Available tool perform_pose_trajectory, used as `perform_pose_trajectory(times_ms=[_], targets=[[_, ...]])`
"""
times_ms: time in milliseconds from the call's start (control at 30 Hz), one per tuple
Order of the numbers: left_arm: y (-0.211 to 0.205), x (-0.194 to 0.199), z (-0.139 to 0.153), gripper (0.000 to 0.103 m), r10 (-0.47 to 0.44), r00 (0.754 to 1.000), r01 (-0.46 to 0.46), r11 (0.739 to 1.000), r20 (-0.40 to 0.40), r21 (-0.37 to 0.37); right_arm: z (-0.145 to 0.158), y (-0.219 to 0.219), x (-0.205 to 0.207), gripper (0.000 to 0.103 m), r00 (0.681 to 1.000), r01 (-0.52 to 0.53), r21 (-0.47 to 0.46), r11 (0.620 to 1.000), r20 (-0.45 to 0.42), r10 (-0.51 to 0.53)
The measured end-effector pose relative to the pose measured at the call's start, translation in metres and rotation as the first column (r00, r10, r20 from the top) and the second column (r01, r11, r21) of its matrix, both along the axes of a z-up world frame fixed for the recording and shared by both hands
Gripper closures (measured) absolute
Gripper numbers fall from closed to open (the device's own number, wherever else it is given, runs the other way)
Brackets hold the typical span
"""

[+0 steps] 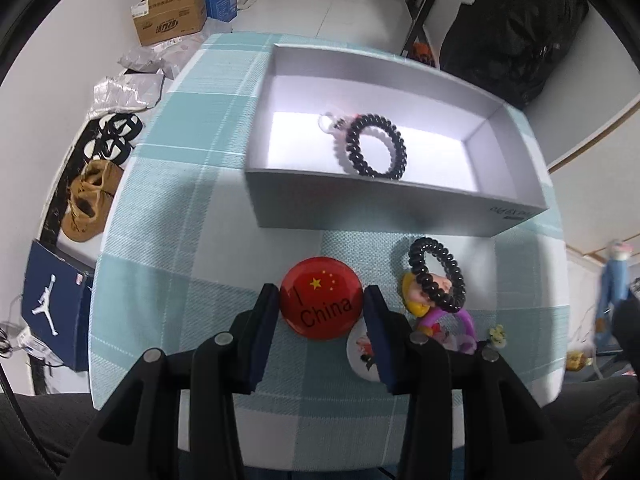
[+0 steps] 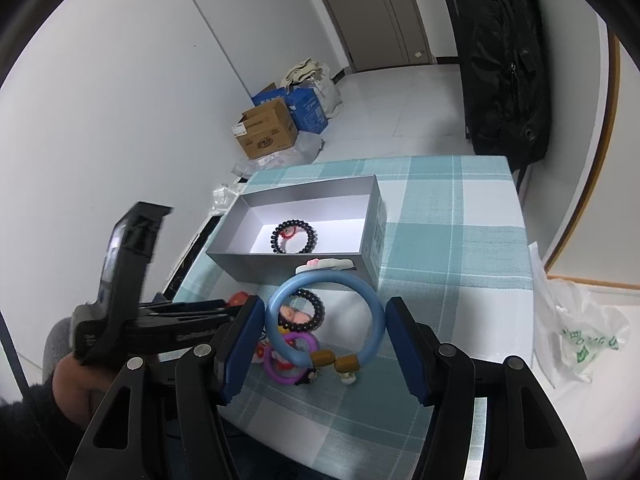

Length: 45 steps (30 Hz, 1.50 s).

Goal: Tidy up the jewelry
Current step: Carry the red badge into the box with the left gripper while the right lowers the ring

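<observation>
A grey open box (image 1: 400, 208) (image 2: 288, 266) sits on the checked tablecloth and holds a black spiral hair tie (image 1: 376, 146) (image 2: 294, 236). My left gripper (image 1: 320, 304) is shut on a red round "China" badge (image 1: 320, 298), just in front of the box. A second black spiral tie (image 1: 438, 274) (image 2: 308, 312) lies on a yellow and purple trinket (image 1: 436, 312) to the right. My right gripper (image 2: 326, 320) is shut on a blue bangle (image 2: 326, 318) with brown end caps, above the trinkets. A purple ring (image 2: 290, 360) lies under it.
A white round badge (image 1: 362, 350) lies by my left gripper's right finger. A white hair clip (image 2: 326, 265) lies against the box front. The table drops off at the left edge, with shoes (image 1: 90, 204), cardboard boxes (image 1: 172, 12) and a blue bag (image 1: 54, 304) on the floor. A black bag (image 2: 504, 60) stands at the far right.
</observation>
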<state>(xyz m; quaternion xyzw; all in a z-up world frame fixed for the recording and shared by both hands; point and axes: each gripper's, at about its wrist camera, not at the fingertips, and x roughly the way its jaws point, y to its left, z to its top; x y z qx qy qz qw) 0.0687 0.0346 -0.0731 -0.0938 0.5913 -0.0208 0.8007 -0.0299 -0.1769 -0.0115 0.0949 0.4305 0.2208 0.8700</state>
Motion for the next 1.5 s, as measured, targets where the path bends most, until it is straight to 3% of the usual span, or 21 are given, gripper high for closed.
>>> perform_pose_trajectory(times_ms=[367,667,1067,1500], targets=[[-0.002,0.002,0.047,0.065,-0.014,0.991,0.028,0.994,0.130,-0.102,0.007,0.019,0.026,0.041,1.000,-0.003,0.066,0.998,-0.016,0.004],[0.008,0.032,0.051,0.065,-0.036,0.986,0.050,0.995,0.162,-0.082,0.009,0.027,0.062,0.041,0.998,0.026,0.146,0.989,-0.063,-0.017],[0.007,0.056,0.042,0.065,-0.028,0.988,0.050,0.988,0.150,-0.149,-0.015,0.038,0.108,0.041,0.981,0.076,0.175,0.982,-0.189,-0.042],[0.008,0.073,0.027,0.065,-0.031,0.996,0.052,0.959,0.081,-0.279,-0.034,0.035,0.123,0.041,0.961,0.118,0.211,0.970,-0.271,-0.058]])
